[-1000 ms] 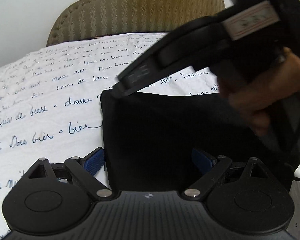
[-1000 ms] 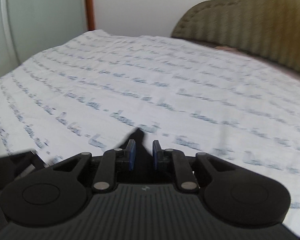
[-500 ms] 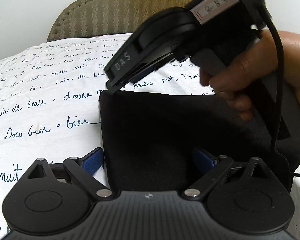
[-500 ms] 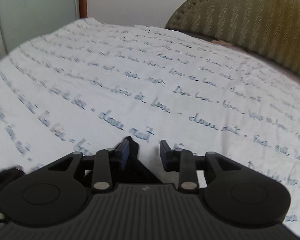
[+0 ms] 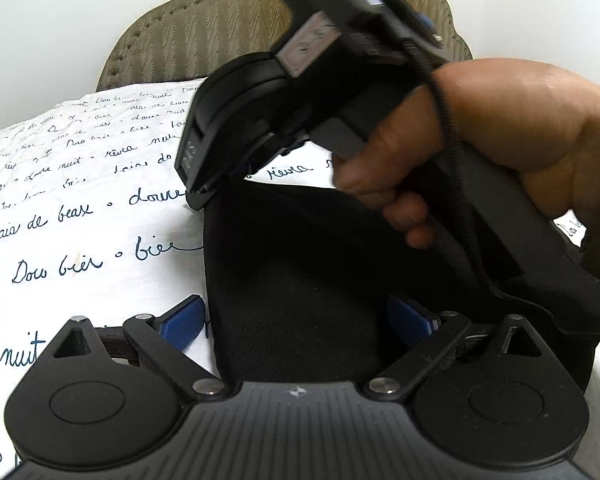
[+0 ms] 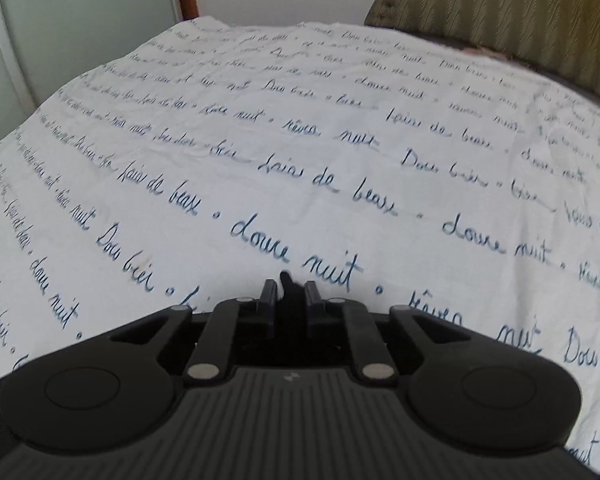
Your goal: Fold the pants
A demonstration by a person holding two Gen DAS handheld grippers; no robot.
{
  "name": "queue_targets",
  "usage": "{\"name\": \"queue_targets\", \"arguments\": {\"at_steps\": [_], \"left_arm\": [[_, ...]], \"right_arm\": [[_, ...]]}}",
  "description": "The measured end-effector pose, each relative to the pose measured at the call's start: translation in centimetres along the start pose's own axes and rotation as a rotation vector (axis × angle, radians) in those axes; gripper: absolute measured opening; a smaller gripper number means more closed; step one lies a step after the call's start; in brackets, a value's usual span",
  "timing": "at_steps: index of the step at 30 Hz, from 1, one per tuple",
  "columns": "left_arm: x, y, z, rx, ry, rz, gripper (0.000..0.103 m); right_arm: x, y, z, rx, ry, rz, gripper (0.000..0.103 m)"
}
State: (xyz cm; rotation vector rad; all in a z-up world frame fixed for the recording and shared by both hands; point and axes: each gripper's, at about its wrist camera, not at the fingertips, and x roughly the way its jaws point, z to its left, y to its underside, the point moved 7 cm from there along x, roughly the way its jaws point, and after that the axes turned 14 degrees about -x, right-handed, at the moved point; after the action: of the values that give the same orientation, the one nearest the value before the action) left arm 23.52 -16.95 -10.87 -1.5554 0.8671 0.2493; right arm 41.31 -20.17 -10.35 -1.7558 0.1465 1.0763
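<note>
Folded black fabric pants lying on white bedsheet with blue handwriting print, below the olive quilted headboard.

Step in hand, as judged: pinching the far corner of the pants for another fold or a tidy-up. Right gripper closing on a small peak of black cloth, pads almost together with fabric between them; in left view, tip at far left corner of pants, gripped by a person's hand.

Left gripper spread wide, blue pads either side of the near pants edge, holding nothing, cloth not pressed.

Next move likely needs a lift and carry of the pinched corner across the pants, left side steadying.

Hidden: right part of pants behind hand and gripper body; layer count unclear; right view slightly blurred.
</note>
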Motion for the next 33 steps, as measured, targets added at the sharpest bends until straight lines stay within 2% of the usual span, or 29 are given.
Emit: {"name": "queue_targets", "arguments": {"at_steps": [3, 5, 7, 10, 11, 13, 15, 18, 21, 24, 29, 33], "left_arm": [[-0.4, 0.2, -0.2, 0.008, -0.004, -0.002, 0.099], [-0.9, 0.1, -0.3, 0.021, -0.005, 0.006, 0.099], [-1.4, -0.2, 0.0, 0.038, -0.005, 0.010, 0.099], [-2.1, -0.8, 0.4, 0.050, -0.013, 0.015, 0.099], [-2.3, -0.8, 0.5, 0.049, -0.013, 0.021, 0.099], [-2.6, -0.8, 0.7, 0.027, -0.001, 0.043, 0.099], [-2.6, -0.6, 0.7, -0.004, 0.016, 0.073, 0.099], [-2.7, -0.4, 0.7, -0.033, -0.004, 0.082, 0.099], [-2.9, -0.6, 0.7, -0.025, -0.037, 0.073, 0.099], [-2.9, -0.7, 1.0, -0.026, -0.062, 0.073, 0.099], [-4.0, -0.6, 0.4, -0.036, -0.074, 0.075, 0.099], [-5.4, -0.3, -0.2, -0.028, -0.097, 0.051, 0.099]], "right_arm": [[0.9, -0.3, -0.3, -0.011, 0.033, 0.011, 0.009], [1.7, -0.2, -0.5, -0.014, 0.066, 0.022, 0.011], [0.5, -0.3, -1.3, 0.040, 0.080, -0.033, 0.028], [-4.7, -0.1, -2.5, 0.052, 0.173, -0.143, 0.041], [-6.8, 0.4, -2.8, 0.048, 0.219, -0.164, 0.050], [-10.9, 2.6, -3.4, 0.026, 0.314, -0.180, 0.075], [-14.3, 5.9, -4.3, 0.041, 0.373, -0.170, 0.077], [-18.5, 10.8, -5.3, 0.149, 0.408, -0.168, 0.079], [-21.2, 15.3, -4.7, 0.220, 0.455, -0.159, 0.096], [-21.9, 18.7, -3.4, 0.283, 0.475, -0.141, 0.101], [-21.3, 21.1, -0.2, 0.347, 0.452, -0.152, 0.103], [-20.9, 21.3, 3.0, 0.332, 0.488, -0.130, 0.103]]}}
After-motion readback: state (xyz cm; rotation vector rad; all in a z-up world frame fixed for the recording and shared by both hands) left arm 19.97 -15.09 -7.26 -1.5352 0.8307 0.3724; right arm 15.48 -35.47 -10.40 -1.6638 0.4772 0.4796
